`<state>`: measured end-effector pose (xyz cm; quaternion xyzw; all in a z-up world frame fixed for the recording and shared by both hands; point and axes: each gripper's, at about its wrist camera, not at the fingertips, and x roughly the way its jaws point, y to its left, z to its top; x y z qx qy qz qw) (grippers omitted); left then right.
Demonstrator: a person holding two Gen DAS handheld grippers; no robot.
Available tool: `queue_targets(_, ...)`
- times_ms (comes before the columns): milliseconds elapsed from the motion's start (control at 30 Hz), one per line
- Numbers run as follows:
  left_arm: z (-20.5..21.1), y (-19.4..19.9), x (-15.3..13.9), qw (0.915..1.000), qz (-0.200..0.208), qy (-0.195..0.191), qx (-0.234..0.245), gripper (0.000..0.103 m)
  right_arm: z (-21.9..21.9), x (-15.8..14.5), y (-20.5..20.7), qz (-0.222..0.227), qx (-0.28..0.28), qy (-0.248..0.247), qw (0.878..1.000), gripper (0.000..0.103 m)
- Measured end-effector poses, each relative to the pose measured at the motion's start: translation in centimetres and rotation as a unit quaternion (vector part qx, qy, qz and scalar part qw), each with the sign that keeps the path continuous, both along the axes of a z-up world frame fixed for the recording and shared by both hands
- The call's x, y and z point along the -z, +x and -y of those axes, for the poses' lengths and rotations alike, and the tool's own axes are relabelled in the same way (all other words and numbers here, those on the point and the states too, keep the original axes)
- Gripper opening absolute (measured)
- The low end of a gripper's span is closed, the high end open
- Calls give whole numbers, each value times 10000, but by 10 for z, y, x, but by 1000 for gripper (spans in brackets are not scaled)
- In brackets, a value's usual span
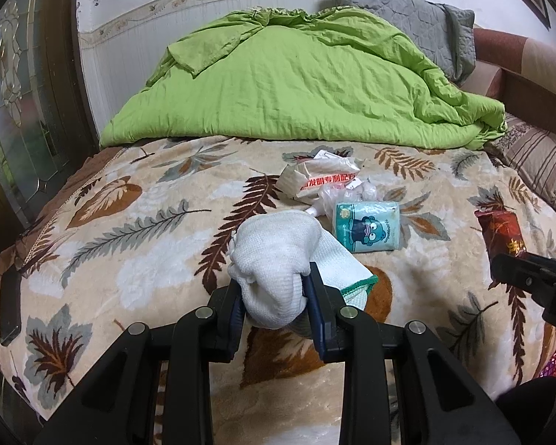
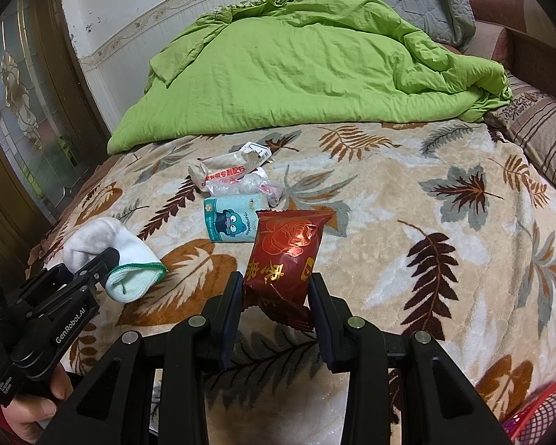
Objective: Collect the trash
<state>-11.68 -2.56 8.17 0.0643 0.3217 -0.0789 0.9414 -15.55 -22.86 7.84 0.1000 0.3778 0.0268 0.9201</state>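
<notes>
My left gripper [image 1: 274,289] is shut on a white sock [image 1: 274,256] with a green cuff, held just above the leaf-patterned blanket [image 1: 129,244]; the sock also shows in the right wrist view [image 2: 122,256]. My right gripper [image 2: 276,289] is shut on a red snack packet [image 2: 287,256], which also shows at the right of the left wrist view [image 1: 500,233]. On the blanket ahead lie a blue tissue pack [image 1: 367,228] [image 2: 233,222], a crumpled white wrapper with red writing [image 1: 318,180] [image 2: 224,172] and a clear plastic bag [image 2: 255,185].
A green quilt [image 1: 296,81] is heaped at the back of the bed, with a grey pillow [image 1: 407,18] behind it. A striped pillow [image 2: 537,129] lies at the right. A red mesh basket [image 2: 541,411] sits at the lower right. A dark phone [image 1: 9,304] lies on the bed's left edge.
</notes>
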Motion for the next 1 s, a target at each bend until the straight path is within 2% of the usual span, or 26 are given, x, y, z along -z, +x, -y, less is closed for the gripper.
queue_targets(633,2,-2,0,10000,6,-20,49,29,8,-4,-5,17,118,60,9999,39)
queue_targets(1000,7,-3,3,10000,-21,-18,96,29,-1,-9,-13,27,56,63,10000,39)
